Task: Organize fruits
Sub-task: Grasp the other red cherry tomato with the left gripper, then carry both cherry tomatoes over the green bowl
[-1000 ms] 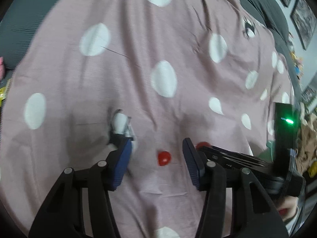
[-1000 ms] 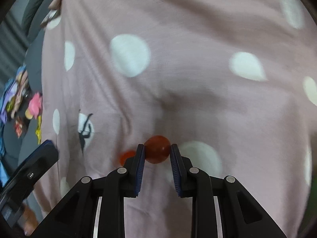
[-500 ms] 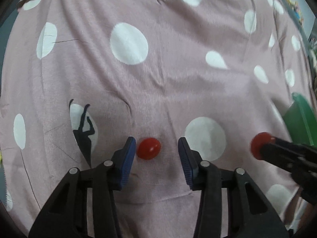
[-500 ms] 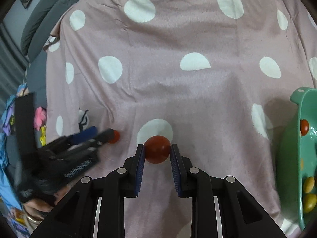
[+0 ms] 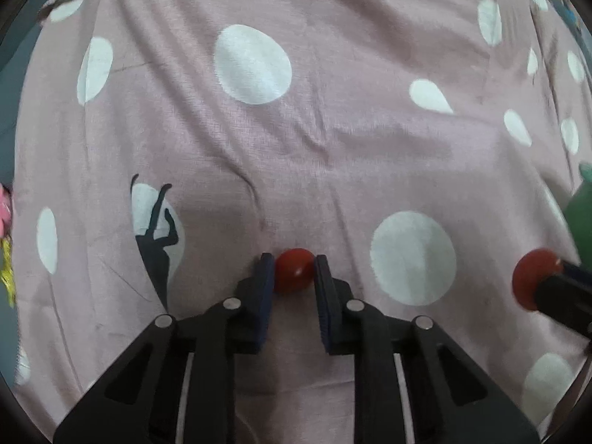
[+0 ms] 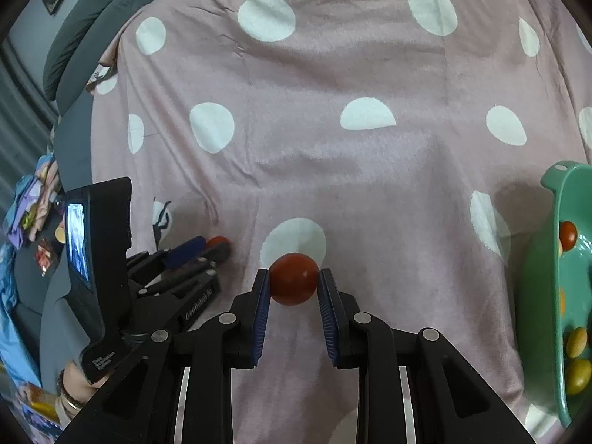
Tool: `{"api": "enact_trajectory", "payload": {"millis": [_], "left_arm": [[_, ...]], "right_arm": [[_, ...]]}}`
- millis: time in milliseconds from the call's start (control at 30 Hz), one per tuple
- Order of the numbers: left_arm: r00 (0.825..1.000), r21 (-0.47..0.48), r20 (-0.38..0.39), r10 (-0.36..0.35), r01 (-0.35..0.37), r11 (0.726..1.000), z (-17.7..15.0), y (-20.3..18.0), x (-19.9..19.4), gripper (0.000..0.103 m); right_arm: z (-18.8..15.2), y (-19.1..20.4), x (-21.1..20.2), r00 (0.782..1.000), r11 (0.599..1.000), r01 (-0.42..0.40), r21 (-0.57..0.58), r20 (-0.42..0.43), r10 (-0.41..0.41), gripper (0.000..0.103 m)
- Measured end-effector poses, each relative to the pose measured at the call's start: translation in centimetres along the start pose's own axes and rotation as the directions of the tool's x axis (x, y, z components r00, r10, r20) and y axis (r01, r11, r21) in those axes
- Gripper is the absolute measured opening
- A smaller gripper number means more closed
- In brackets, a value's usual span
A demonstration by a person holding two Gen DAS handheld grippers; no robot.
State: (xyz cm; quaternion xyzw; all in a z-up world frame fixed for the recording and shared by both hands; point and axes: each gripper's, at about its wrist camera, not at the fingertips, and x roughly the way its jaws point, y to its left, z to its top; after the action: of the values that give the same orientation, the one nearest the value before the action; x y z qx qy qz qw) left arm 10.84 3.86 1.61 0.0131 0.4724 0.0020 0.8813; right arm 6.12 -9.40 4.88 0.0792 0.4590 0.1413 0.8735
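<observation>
1. Left gripper: pads clamped on small tomato, down at the cloth.
2. Right gripper: clamped on big tomato, looks lifted.
3. Bowl lies right of both; right gripper nearer, likely drops first.

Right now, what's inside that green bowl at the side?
Inside the green bowl, the right wrist view shows one red fruit and two yellowish ones. The picture's edge cuts off the rest.
</observation>
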Motion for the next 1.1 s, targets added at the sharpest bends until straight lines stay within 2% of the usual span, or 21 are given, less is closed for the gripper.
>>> {"api": "enact_trajectory", "payload": {"millis": [167,233,300,433,600,633,733,867,967,1033,1100], "left_arm": [[0.999,-0.03,-0.004,-0.045,0.045,0.999,-0.1,0.7,-0.6,0.018],[0.997,-0.025,0.025,-0.068,0.069,0.997,-0.1,0.4,-1.7,0.018],[0.995,-0.015,0.059,-0.086,0.087,0.996,-0.3,0.2,-3.3,0.009],[0.985,0.011,0.09,-0.149,0.148,0.989,-1.0,-0.4,-5.2,0.009],[0.983,-0.029,0.099,-0.152,0.155,0.987,-0.5,0.7,-5.5,0.011],[0.98,-0.035,0.104,-0.167,0.171,0.985,-0.4,1.1,-5.7,0.015],[0.983,-0.036,0.075,-0.167,0.171,0.985,-0.8,1.4,-5.2,0.039],[0.982,-0.033,0.04,-0.182,0.184,0.982,0.1,0.9,-3.3,0.04],[0.986,-0.068,-0.033,-0.164,0.161,0.985,-0.1,1.2,-1.9,0.038],[0.985,-0.05,-0.039,-0.166,0.164,0.985,-0.4,1.0,-2.0,0.038],[0.99,-0.027,-0.046,-0.136,0.135,0.99,-0.7,0.7,-1.9,0.038]], "right_arm": [[0.1,0.0,-0.3,1.0,1.0,0.01,-0.003,0.011,-0.01,0.027],[0.1,-0.1,-0.6,1.0,1.0,0.019,-0.003,0.02,-0.019,0.027],[0.1,-0.2,-1.1,0.999,1.0,0.023,0.0,0.033,-0.023,0.027],[-0.2,-0.8,-2.2,0.998,1.0,0.022,0.021,0.059,-0.023,0.027],[-0.7,-1.8,-2.7,0.997,0.998,0.042,0.049,0.064,-0.045,0.027],[-0.7,-2.0,-2.8,0.997,0.998,0.046,0.05,0.066,-0.05,0.027],[-0.6,-2.3,-3.3,0.995,0.997,0.047,0.06,0.083,-0.052,0.027],[-0.5,-2.5,-3.3,0.995,0.997,0.043,0.069,0.085,-0.048,0.027],[-0.6,-2.5,-3.3,0.996,0.997,0.044,0.062,0.08,-0.049,0.027],[-0.5,-2.5,-3.3,0.995,0.997,0.047,0.062,0.081,-0.052,0.027],[-0.5,-2.5,-3.3,0.995,0.997,0.046,0.066,0.084,-0.051,0.027]]}}
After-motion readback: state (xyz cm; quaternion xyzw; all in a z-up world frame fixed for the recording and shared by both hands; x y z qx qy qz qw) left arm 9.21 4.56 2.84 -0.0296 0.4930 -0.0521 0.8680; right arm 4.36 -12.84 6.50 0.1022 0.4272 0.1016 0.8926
